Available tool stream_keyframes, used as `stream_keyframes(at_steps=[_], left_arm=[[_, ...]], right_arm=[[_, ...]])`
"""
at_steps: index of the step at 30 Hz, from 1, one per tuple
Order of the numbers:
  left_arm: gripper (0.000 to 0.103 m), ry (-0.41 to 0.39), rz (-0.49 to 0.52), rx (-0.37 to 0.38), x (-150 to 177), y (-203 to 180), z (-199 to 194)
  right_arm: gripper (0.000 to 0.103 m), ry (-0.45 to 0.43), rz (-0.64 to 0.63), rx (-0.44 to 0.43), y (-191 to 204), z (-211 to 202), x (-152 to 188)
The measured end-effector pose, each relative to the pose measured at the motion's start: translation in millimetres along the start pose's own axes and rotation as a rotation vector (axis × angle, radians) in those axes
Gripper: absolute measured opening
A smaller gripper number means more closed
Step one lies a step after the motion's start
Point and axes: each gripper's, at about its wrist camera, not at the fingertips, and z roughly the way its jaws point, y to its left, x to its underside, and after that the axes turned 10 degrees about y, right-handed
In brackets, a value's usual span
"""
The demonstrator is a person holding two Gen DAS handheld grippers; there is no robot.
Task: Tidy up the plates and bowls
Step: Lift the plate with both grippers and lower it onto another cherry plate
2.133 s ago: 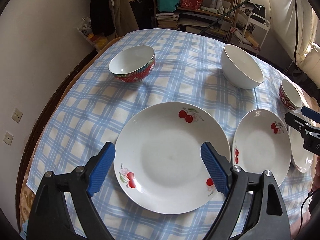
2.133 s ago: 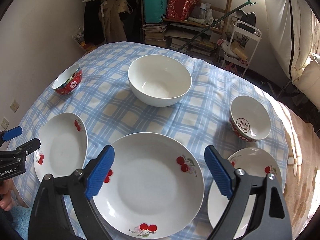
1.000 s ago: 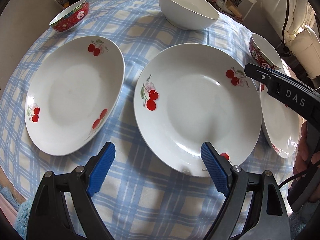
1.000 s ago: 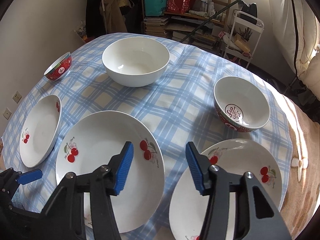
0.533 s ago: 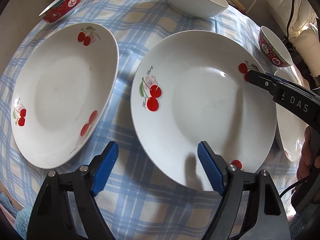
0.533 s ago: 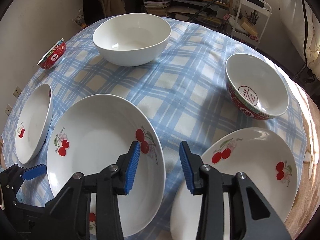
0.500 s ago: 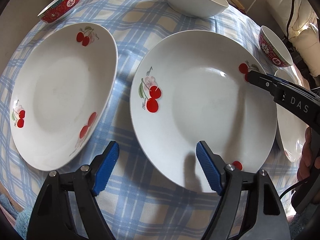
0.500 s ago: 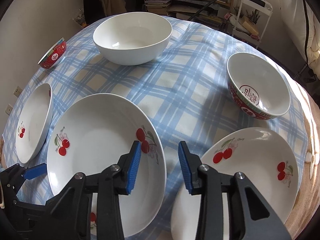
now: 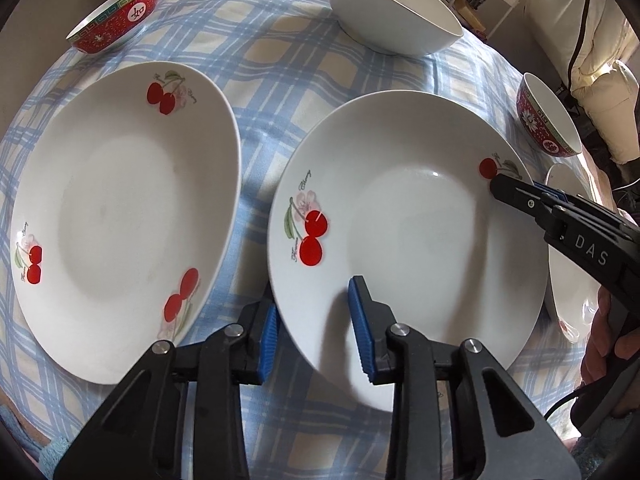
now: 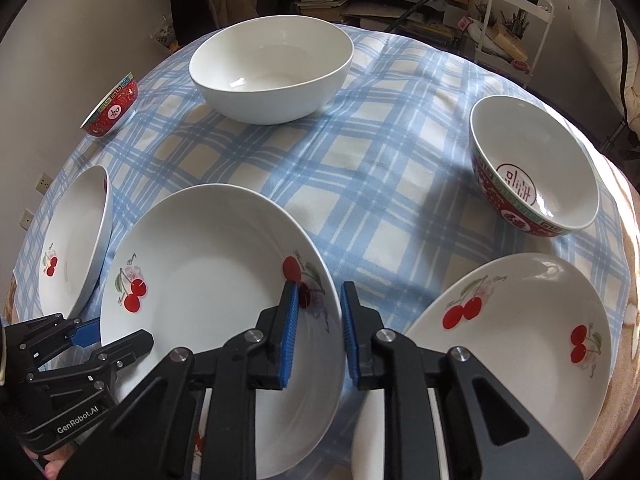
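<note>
A large white cherry-print plate [image 9: 404, 220] lies in the middle of the checked table; it also shows in the right wrist view [image 10: 208, 288]. My left gripper [image 9: 316, 330] straddles its near-left rim, jaws part closed with a gap around the rim. My right gripper [image 10: 318, 330] straddles its right rim, jaws narrowed, one inside and one outside. A second cherry plate [image 9: 116, 220] lies to the left and a third [image 10: 508, 344] to the right.
A big white bowl [image 10: 272, 68] stands at the back. A red patterned bowl [image 10: 110, 106] sits far left and another red bowl [image 10: 536, 168] at the right. Shelves and a white cart [image 10: 516, 12] stand beyond the table [image 10: 360, 176].
Both grippers have narrowed their jaws and moved in onto the middle plate's rim, the left at its near-left edge, the right at its right edge.
</note>
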Motion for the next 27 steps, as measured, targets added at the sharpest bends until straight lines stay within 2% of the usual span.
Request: stream_keyframes(at_steps=[15, 22, 27], left_arm=[[0.032, 0.009, -0.009, 0.013, -4, 5, 0], [0.025, -0.014, -0.006, 0.030, -4, 7, -6], [0.023, -0.002, -0.014, 0.062, -4, 10, -12]], right_arm=[[0.022, 0.012, 0.026, -0.040, -6, 1, 1], [0.022, 0.022, 0.068, -0.094, -14, 5, 2], [0.021, -0.012, 0.072, -0.091, -16, -1, 6]])
